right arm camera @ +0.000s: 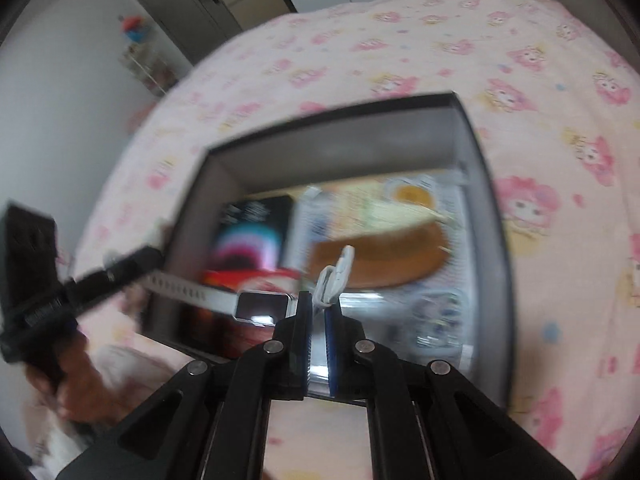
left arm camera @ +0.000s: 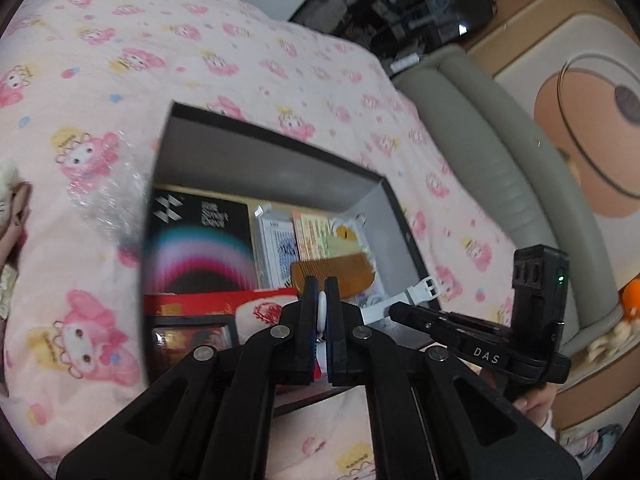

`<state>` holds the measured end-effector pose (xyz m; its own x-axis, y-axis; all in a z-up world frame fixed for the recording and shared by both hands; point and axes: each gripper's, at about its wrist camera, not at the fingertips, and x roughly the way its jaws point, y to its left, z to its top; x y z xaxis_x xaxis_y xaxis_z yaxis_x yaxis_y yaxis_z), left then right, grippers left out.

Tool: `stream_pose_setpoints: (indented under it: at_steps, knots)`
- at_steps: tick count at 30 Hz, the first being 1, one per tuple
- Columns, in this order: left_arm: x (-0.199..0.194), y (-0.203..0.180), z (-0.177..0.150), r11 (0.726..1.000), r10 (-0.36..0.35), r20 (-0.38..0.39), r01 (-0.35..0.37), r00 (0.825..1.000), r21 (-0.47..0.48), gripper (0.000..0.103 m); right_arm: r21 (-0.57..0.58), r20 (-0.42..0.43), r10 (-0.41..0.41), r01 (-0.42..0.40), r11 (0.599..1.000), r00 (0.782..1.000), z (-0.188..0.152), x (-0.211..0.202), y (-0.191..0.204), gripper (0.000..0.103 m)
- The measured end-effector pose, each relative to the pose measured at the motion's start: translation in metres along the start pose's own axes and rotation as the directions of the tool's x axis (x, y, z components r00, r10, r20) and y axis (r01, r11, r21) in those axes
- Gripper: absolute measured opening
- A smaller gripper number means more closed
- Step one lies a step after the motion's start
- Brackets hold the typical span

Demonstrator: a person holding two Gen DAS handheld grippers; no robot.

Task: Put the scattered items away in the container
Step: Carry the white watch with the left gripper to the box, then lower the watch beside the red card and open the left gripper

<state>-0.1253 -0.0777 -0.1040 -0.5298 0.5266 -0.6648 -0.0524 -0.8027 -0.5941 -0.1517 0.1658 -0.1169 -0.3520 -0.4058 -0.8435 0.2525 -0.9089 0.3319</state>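
A white-strapped smartwatch (right arm camera: 262, 306) hangs over the open grey box (left arm camera: 280, 160), held at both strap ends. My left gripper (left arm camera: 321, 284) is shut on one strap end (left arm camera: 322, 312). My right gripper (right arm camera: 319, 300) is shut on the buckle end (right arm camera: 336, 272); it also shows in the left wrist view (left arm camera: 424, 312). My left gripper also shows in the right wrist view (right arm camera: 120, 270). The box (right arm camera: 340, 136) holds a wooden comb (left arm camera: 336, 276), a black booklet (left arm camera: 200, 236), a red packet (left arm camera: 216, 300) and cards.
The box sits on a bed with a pink cartoon-print sheet (left arm camera: 120, 60). A crumpled clear plastic wrap (left arm camera: 108, 196) lies left of the box. A grey padded bed frame (left arm camera: 500, 152) runs along the right. A dark cabinet (right arm camera: 188, 0) stands beyond the bed.
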Motion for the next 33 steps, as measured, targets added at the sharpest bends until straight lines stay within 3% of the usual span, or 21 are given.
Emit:
stream_pose_setpoints:
  at_steps: [4, 7, 8, 10, 12, 14, 15, 16, 20, 22, 25, 30, 33]
  knots:
    - [0.016, -0.001, -0.008, 0.996, 0.075, -0.057, -0.073, 0.996, 0.041, 0.001, 0.007, -0.07, -0.052, 0.053, 0.999, 0.996, -0.006, 0.017, -0.007, 0.005]
    - [0.009, 0.01, -0.009, 0.997, 0.082, -0.035, -0.081, 0.996, 0.007, 0.004, -0.029, -0.082, -0.091, 0.089, 0.996, 0.992, -0.006, 0.016, -0.004, 0.007]
    - [0.005, 0.013, -0.008, 0.997, 0.078, -0.019, -0.078, 0.997, -0.005, 0.007, -0.035, -0.088, -0.096, 0.093, 0.995, 0.992, -0.005, 0.013, -0.004, 0.011]
    - [-0.004, 0.016, -0.007, 0.998, 0.06, 0.016, -0.06, 0.998, -0.024, 0.026, -0.044, -0.093, -0.088, 0.084, 0.996, 0.992, -0.005, 0.009, -0.003, 0.022]
    - [-0.01, 0.018, -0.007, 0.999, 0.042, 0.04, -0.04, 0.998, -0.031, 0.033, -0.038, -0.091, -0.078, 0.075, 0.996, 0.993, -0.003, 0.004, -0.003, 0.029]
    - [-0.016, 0.017, -0.008, 0.997, 0.073, 0.077, -0.071, 0.994, -0.03, 0.029, -0.027, -0.083, -0.087, 0.085, 0.996, 0.993, -0.002, -0.002, -0.006, 0.032]
    - [-0.021, 0.016, -0.009, 0.993, 0.115, 0.113, -0.113, 0.987, -0.026, 0.017, -0.025, -0.083, -0.099, 0.097, 0.995, 0.992, -0.002, -0.007, -0.007, 0.032]
    - [-0.025, 0.014, -0.009, 0.99, 0.139, 0.14, -0.138, 0.98, -0.021, 0.013, -0.028, -0.084, -0.112, 0.11, 0.994, 0.99, -0.003, -0.012, -0.006, 0.032]
    - [-0.04, 0.012, -0.003, 0.986, 0.164, 0.222, -0.161, 0.961, -0.03, 0.013, -0.127, 0.009, -0.164, 0.163, 0.978, 0.986, -0.001, -0.037, 0.015, 0.032]
    - [-0.028, 0.004, 0.008, 0.992, 0.124, 0.182, -0.127, 0.976, 0.006, 0.013, -0.166, 0.021, -0.176, 0.177, 0.97, 0.984, 0.011, -0.031, 0.023, 0.032]
    - [0.009, -0.014, 0.019, 0.989, 0.122, 0.067, -0.127, 0.99, 0.07, 0.013, -0.176, -0.061, -0.152, 0.14, 0.974, 0.986, 0.03, 0.004, 0.021, 0.032]
    - [0.063, -0.036, 0.011, 0.971, 0.2, -0.081, -0.187, 0.976, 0.146, 0.013, -0.083, -0.141, -0.121, 0.11, 0.99, 0.983, 0.03, 0.045, -0.001, 0.03]
    - [0.081, -0.038, 0.003, 0.957, 0.265, -0.152, -0.241, 0.952, 0.161, 0.013, -0.07, -0.166, -0.086, 0.075, 0.995, 0.982, 0.02, 0.049, -0.004, 0.029]
